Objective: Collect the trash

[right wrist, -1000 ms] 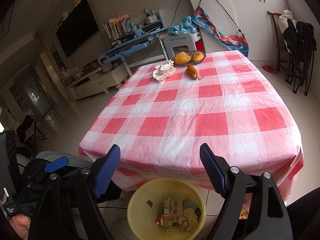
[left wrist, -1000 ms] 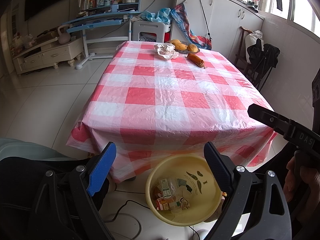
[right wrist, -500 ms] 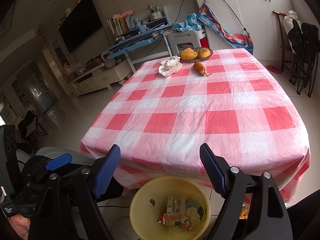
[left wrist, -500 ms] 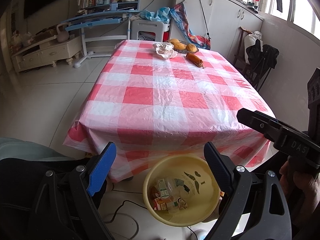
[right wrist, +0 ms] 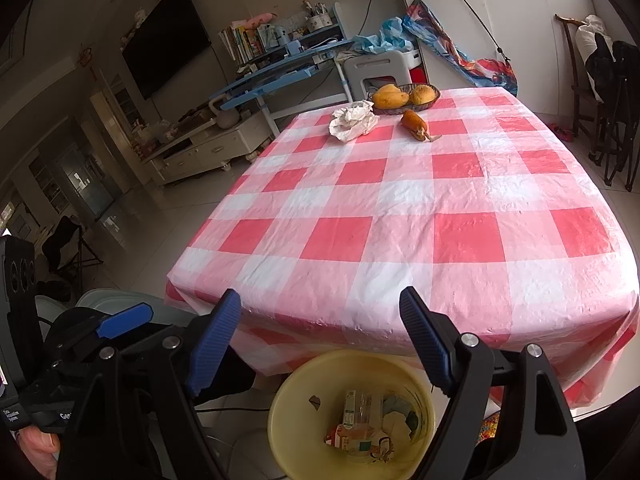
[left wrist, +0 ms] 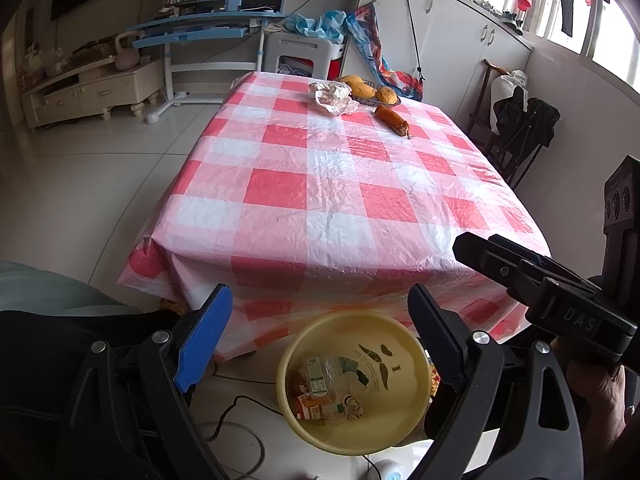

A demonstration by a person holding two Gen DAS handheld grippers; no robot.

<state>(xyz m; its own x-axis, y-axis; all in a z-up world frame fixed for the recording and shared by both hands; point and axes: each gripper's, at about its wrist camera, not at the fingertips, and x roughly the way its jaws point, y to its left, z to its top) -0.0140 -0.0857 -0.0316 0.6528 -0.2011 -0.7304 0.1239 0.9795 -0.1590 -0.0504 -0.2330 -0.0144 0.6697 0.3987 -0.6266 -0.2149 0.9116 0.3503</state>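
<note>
Glossy pale floor tiles run under a table (left wrist: 332, 184) draped in crinkled plastic cloth of red and white checks. From the left wrist view, the left gripper (left wrist: 320, 332) hangs low before the table's near edge, its ribbed blue-padded fingers (left wrist: 204, 336) spread wide with nothing between them. Below sits a round yellow plastic bin (left wrist: 404, 420) holding cartons and wrappers. At the far end lie a crumpled white paper wad (left wrist: 332, 98), a brown peel-like scrap (left wrist: 394, 120) and a shallow basket of smooth orange fruit (left wrist: 370, 90). The right gripper's black body juts in from the right.

From the right wrist view, the right gripper (right wrist: 320, 336) is likewise splayed wide and empty above the bin (right wrist: 292, 436), whose trash lies heaped at the bottom. The paper wad (right wrist: 352, 122) lies just beside the fruit basket (right wrist: 404, 96), the scrap (right wrist: 416, 124) near both
</note>
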